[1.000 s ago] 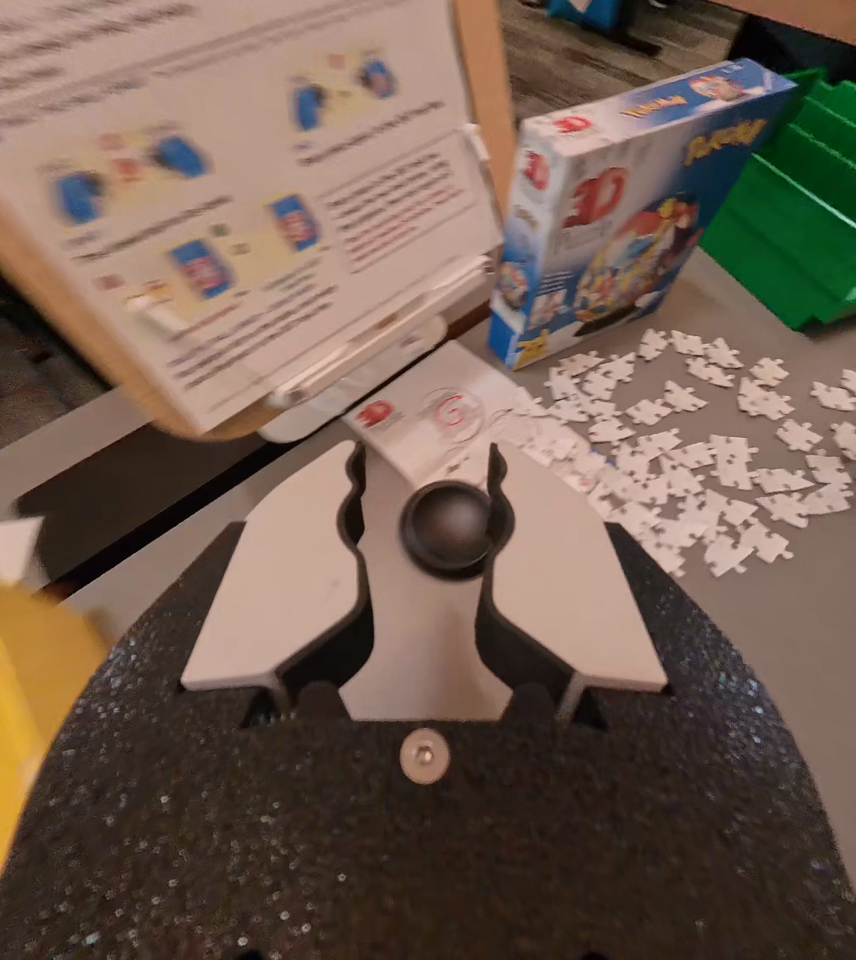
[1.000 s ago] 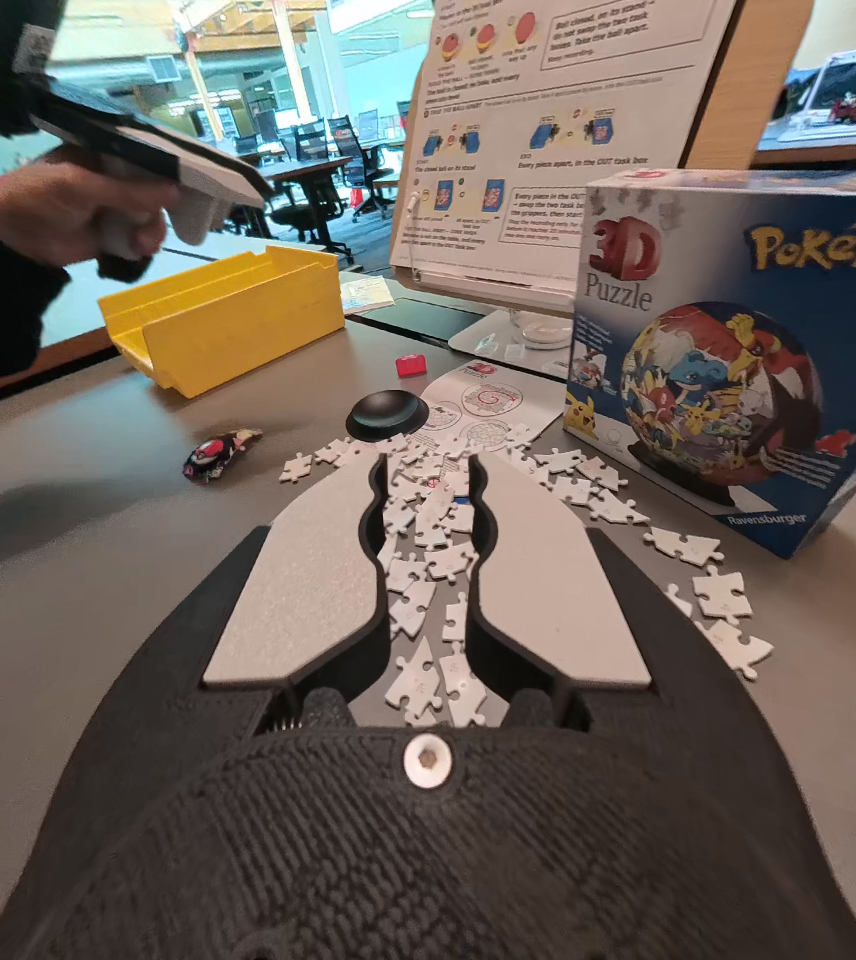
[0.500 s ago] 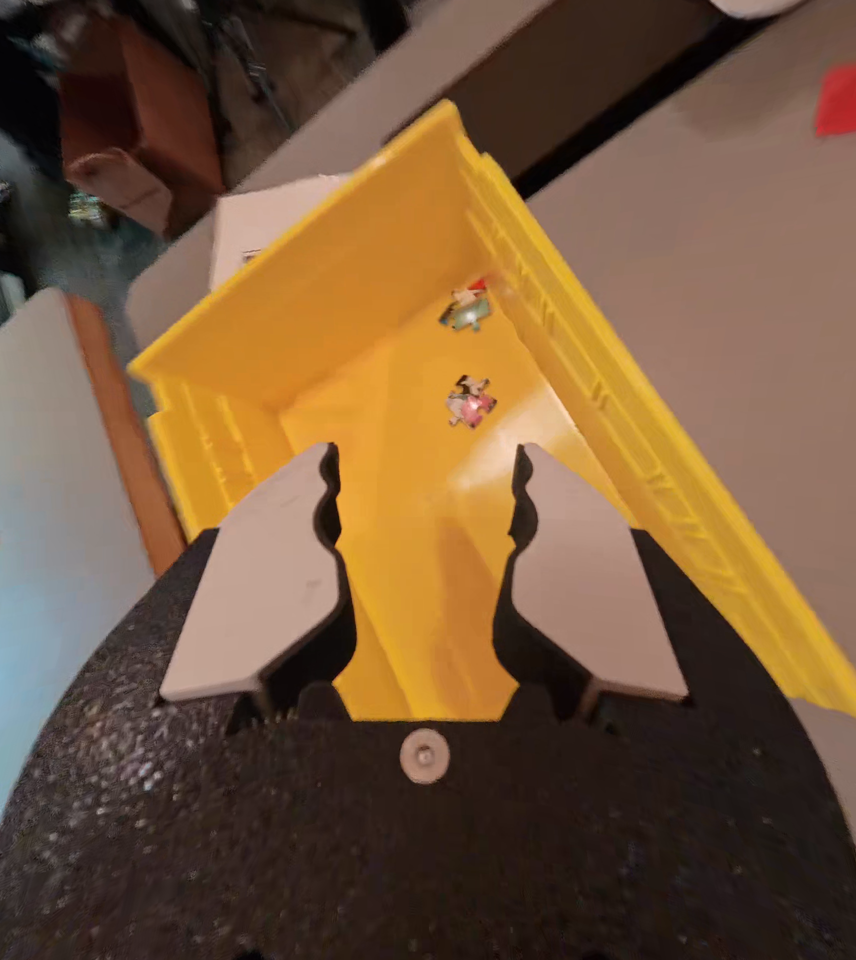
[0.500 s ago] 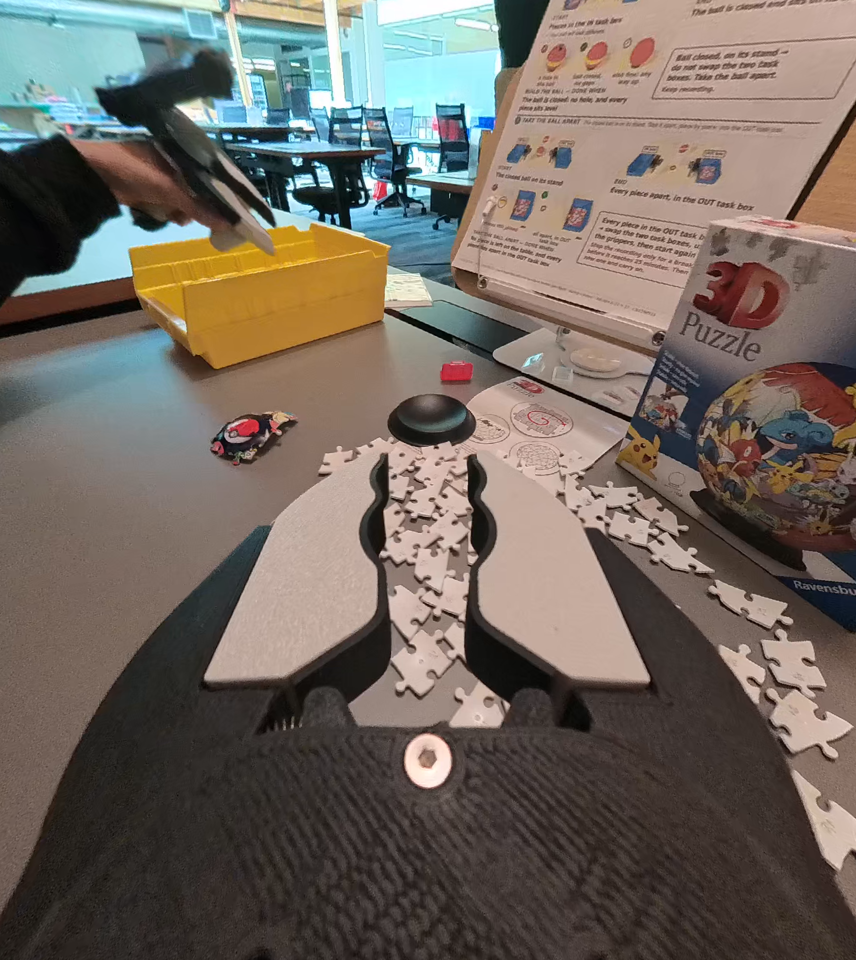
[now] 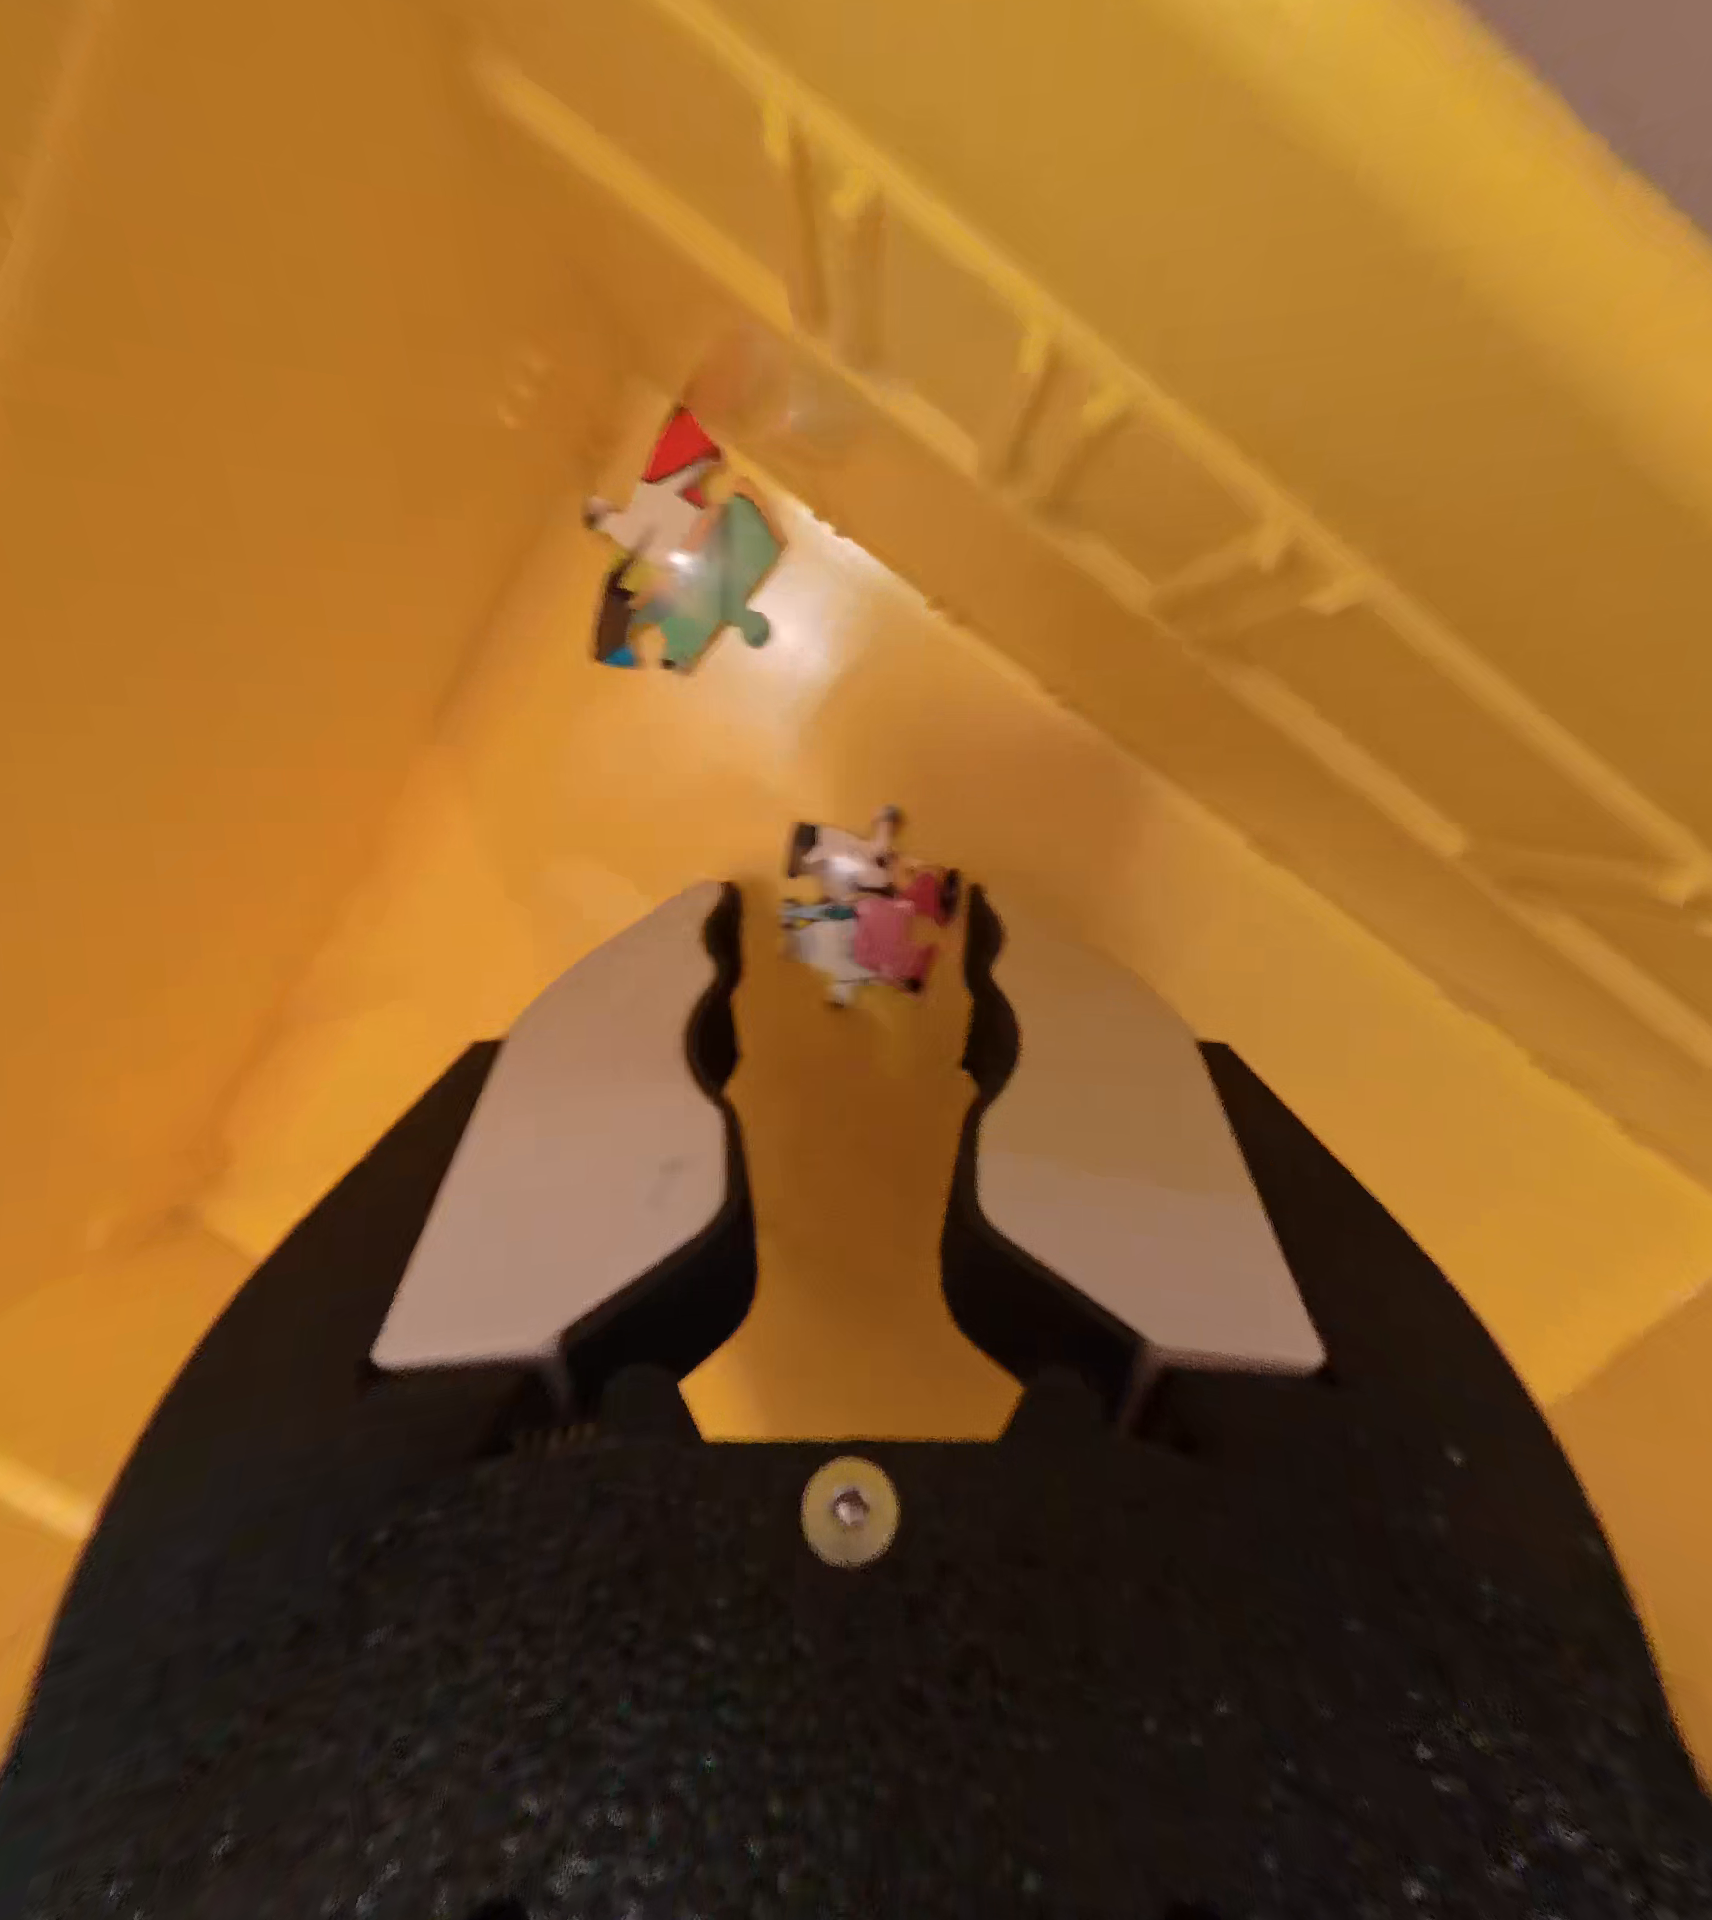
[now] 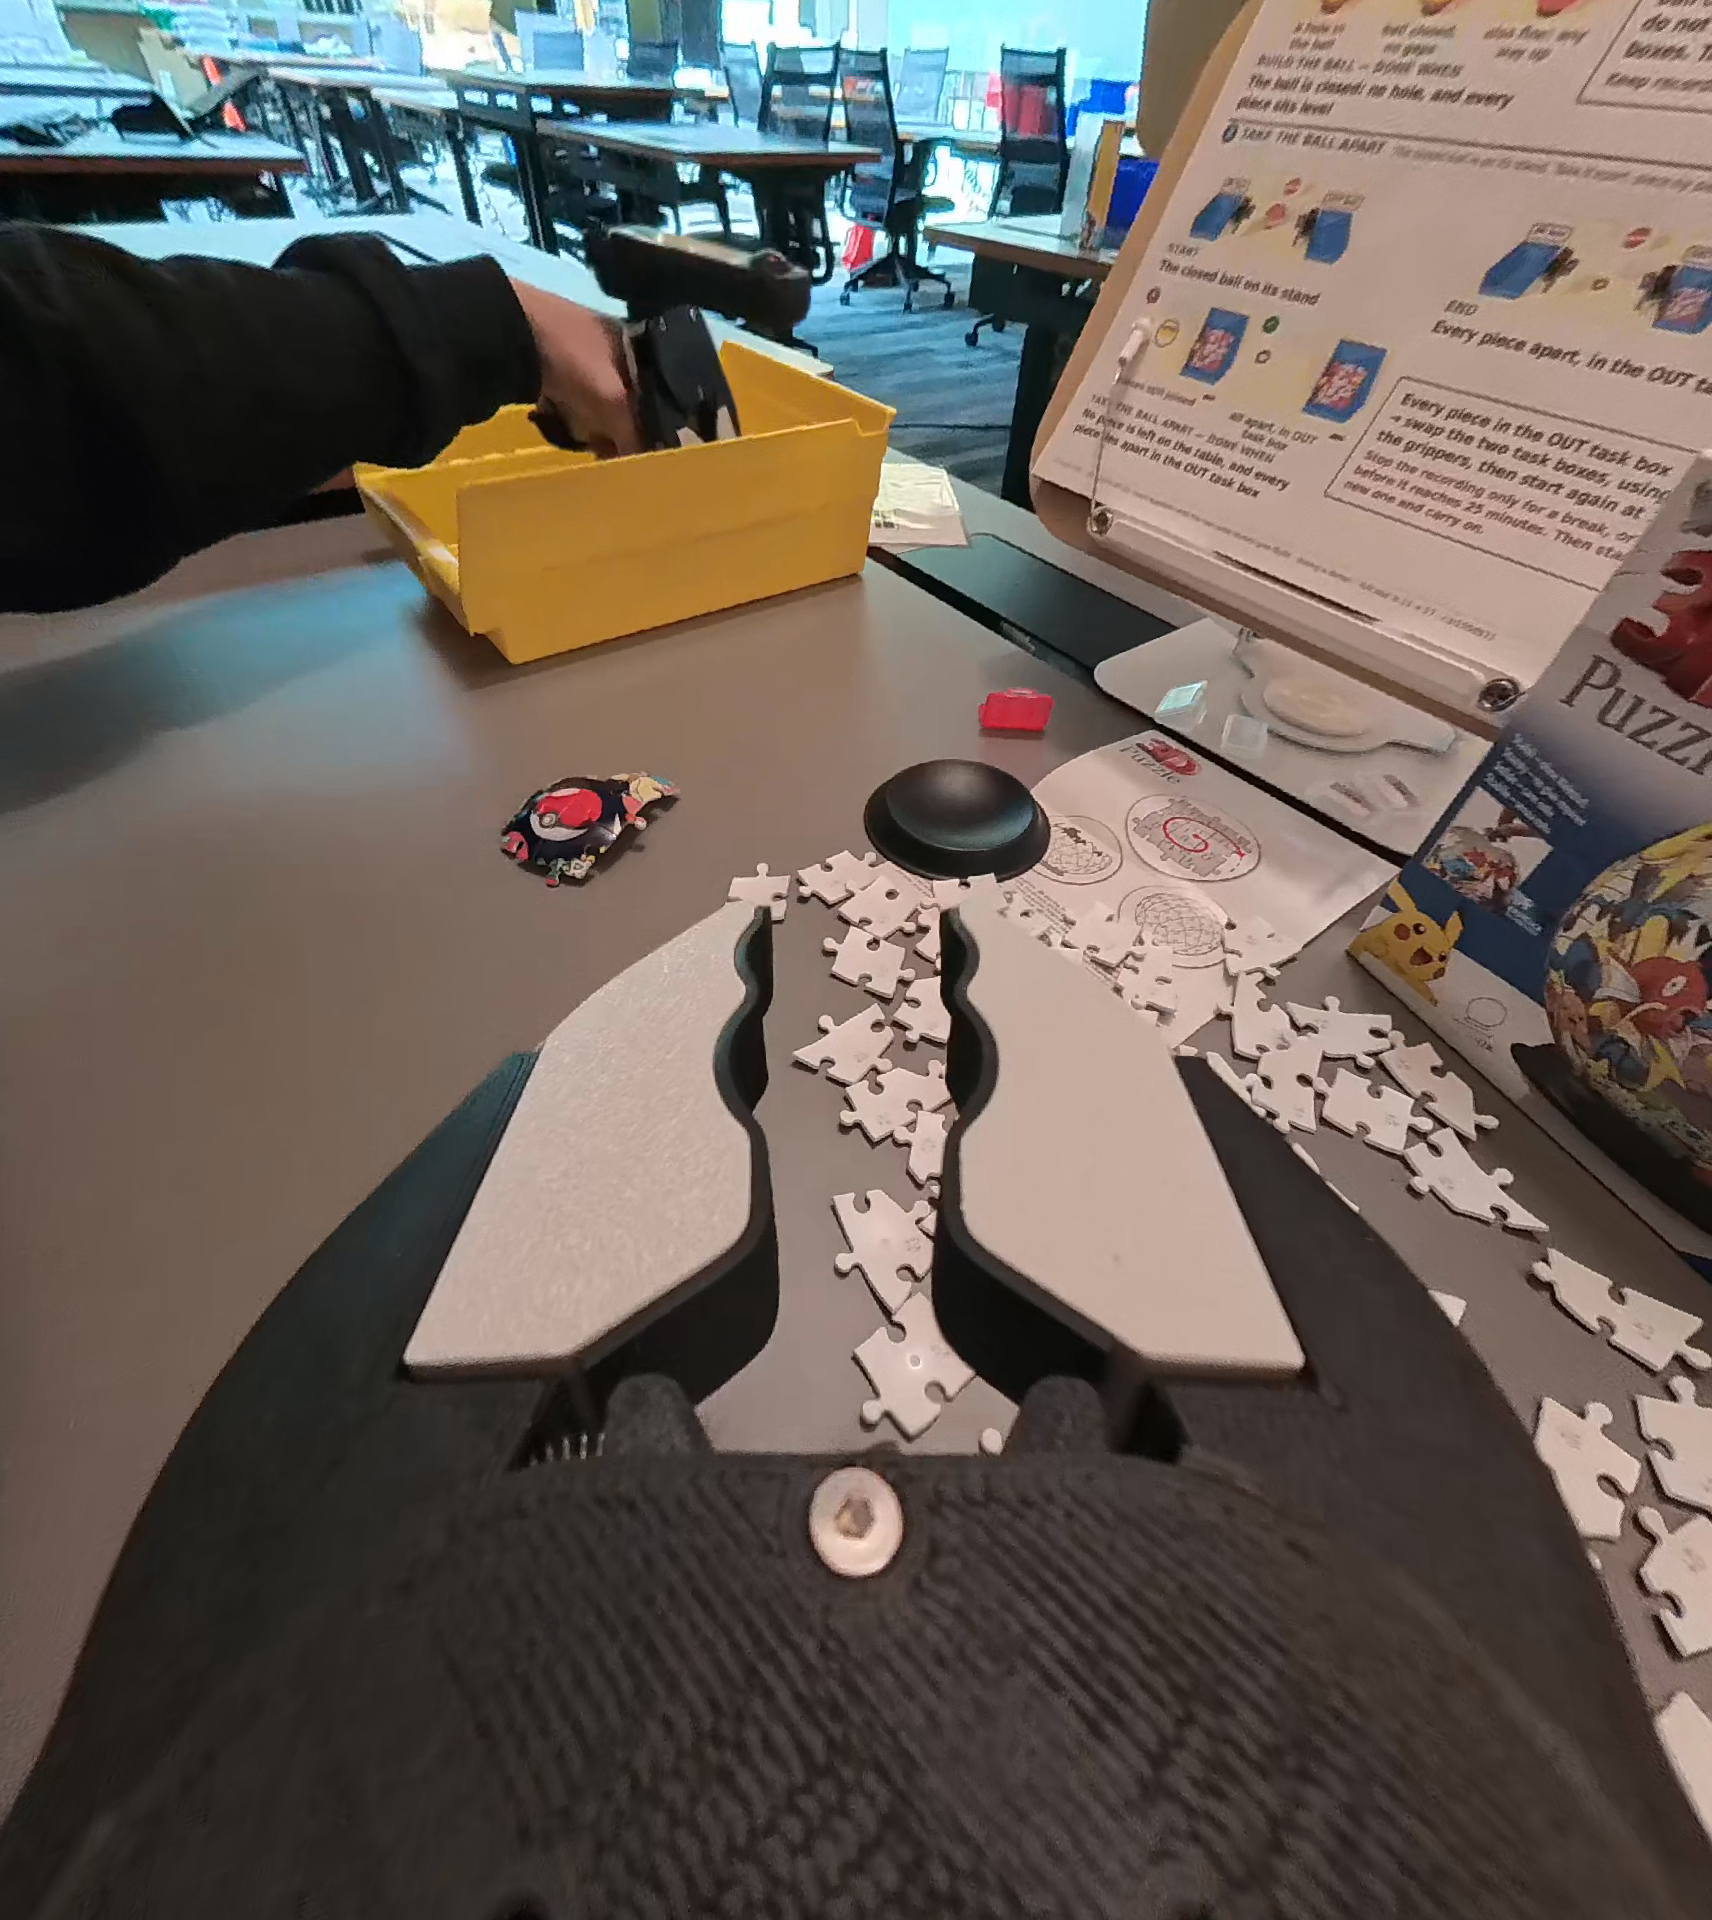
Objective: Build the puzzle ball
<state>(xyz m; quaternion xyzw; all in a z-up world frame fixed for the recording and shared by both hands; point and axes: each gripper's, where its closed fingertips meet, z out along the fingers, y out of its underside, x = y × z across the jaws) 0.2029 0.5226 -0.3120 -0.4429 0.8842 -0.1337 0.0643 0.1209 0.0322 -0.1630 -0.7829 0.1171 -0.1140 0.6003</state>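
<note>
**Left tongs now down inside the yellow bin**

Half a second ago the left tongs (image 5: 847, 904) hovered above the yellow bin (image 5: 208, 520); now they reach inside, spread, empty, flanking one of two coloured puzzle pieces (image 5: 862, 914). The right tongs (image 6: 852, 914) hover spread, empty, over white pieces (image 6: 878, 1091) scattered on the table (image 6: 208, 1039).

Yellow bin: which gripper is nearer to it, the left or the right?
Left. The left gripper is down inside the yellow bin, jaws open around a colourful puzzle piece. The right gripper hangs over the white pieces, well short of the bin.
</note>
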